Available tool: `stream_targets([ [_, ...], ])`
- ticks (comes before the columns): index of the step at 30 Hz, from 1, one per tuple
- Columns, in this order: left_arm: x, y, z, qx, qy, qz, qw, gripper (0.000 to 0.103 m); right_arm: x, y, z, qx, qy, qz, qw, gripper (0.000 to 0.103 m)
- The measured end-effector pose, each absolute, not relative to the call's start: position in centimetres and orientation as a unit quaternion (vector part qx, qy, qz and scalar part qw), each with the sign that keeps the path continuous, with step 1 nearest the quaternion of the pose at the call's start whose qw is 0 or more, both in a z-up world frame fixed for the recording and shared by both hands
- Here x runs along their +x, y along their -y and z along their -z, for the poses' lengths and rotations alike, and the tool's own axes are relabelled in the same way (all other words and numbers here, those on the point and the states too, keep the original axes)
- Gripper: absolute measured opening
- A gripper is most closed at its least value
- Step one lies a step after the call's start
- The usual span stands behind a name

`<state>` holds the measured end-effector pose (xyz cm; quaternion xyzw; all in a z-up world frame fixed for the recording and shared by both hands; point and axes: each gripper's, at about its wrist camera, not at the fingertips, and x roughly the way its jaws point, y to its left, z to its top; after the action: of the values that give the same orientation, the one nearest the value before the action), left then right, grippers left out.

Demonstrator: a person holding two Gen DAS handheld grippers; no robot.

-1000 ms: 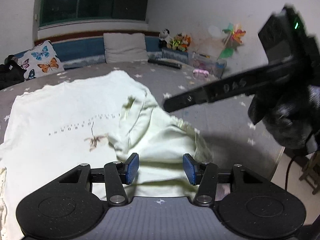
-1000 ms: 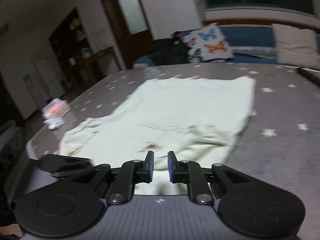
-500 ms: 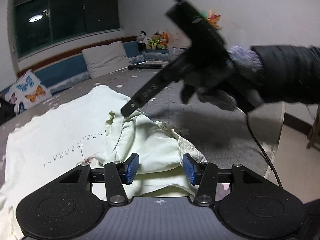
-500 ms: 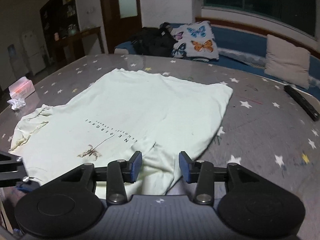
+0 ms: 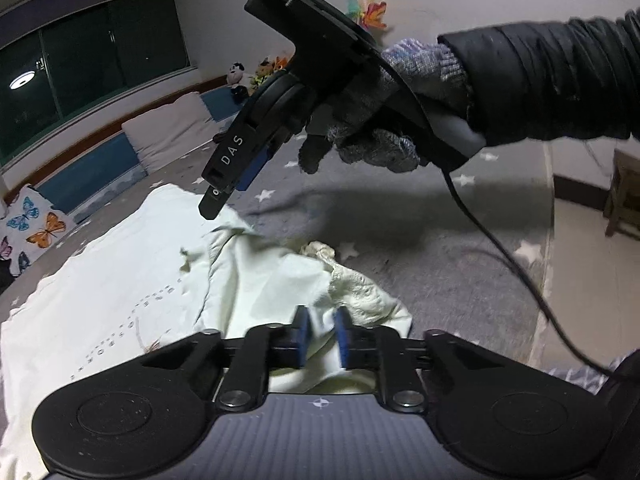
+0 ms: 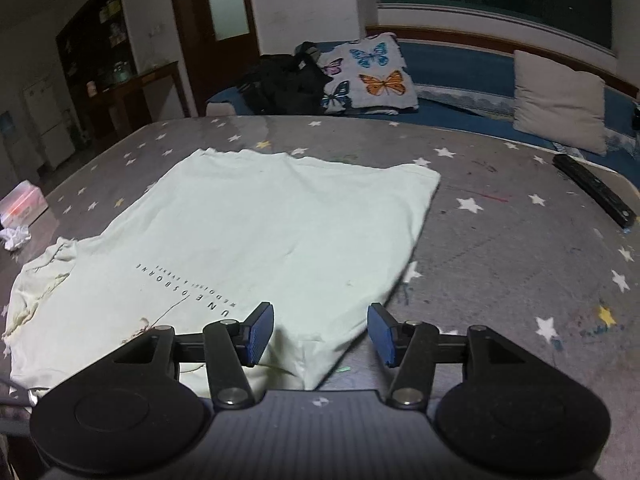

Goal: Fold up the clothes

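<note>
Both grippers have moved since a second ago. Back then the left gripper [image 5: 320, 338] had its blue pads wide apart over the bunched sleeve; its jaws have just been closing, and now the pads pinch a fold of the pale shirt [image 5: 120, 280] between them. The right gripper [image 6: 320, 330] was nearly shut back then. Its jaws have just been opening, and now they stand well apart over the shirt's near edge, with nothing held. In the left view that same gripper hangs above the sleeve in a gloved hand [image 5: 360, 128].

The shirt lies spread on the grey star cloth [image 6: 500, 240], print side up, with one side bunched up and its other sleeve crumpled at the far side.

What could go wrong? The left pads seem to hold only a small bit of cloth, so it may slip out when pulled. If the pinch has caught two layers, the fold could come out lumpy. The black cable [image 5: 500, 248] hangs close to the shirt and could drag across it
</note>
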<state>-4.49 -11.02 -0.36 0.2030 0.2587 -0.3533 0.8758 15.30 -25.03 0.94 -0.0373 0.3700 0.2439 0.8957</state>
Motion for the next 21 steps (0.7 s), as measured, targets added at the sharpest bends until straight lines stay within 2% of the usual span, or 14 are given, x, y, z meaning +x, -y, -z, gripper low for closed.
stream_targets([
  [6, -4.7, 11.1, -1.8, 0.137, -0.229, 0.392, 0.881, 0.006, 14.5, 26.3, -2.2, -0.033, -0.359, -0.234, 0.903, 0.053],
  [12, -4.0, 12.4, -0.2, 0.128, -0.250, 0.405, 0.870, 0.006, 13.2, 26.3, -2.7, -0.045, -0.354, -0.236, 0.904, 0.052],
  [21, -2.8, 10.5, -1.9, 0.088, -0.243, 0.381, 0.888, 0.009, 13.9, 23.3, -0.1, -0.084, -0.364, -0.240, 0.896, 0.049],
])
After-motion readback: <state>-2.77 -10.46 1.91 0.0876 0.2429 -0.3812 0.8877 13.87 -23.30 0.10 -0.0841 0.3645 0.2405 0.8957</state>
